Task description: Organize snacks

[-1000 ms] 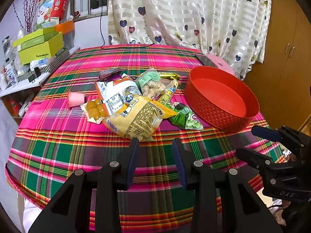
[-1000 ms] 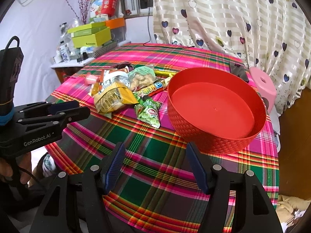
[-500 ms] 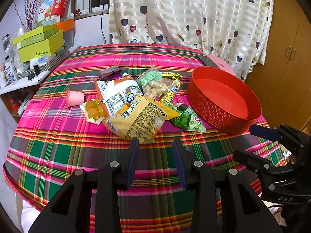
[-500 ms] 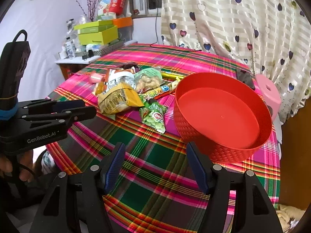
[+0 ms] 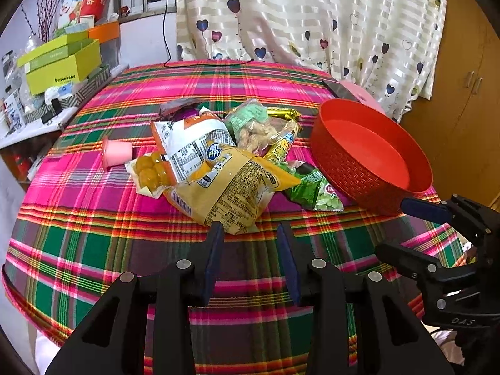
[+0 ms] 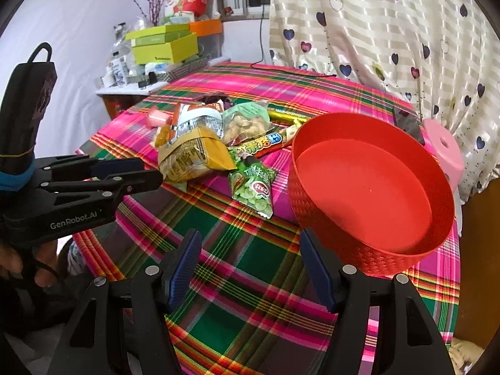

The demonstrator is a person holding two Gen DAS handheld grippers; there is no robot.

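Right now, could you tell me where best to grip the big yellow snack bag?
Probably the yellow snack bag by its near bottom corner, coming from the table's near edge. That corner lies flat, free of the other packets, just ahead of the open left gripper.

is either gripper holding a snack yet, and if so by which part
Nothing is held. The left gripper and right gripper both stand open over the plaid tablecloth, short of the snacks.

Woven plaid cloth on table. Red plastic basket, textured outer wall, smooth matt interior. Glossy crinkled foil-plastic snack packets. Matt black plastic gripper bodies, ribbed blue pads.
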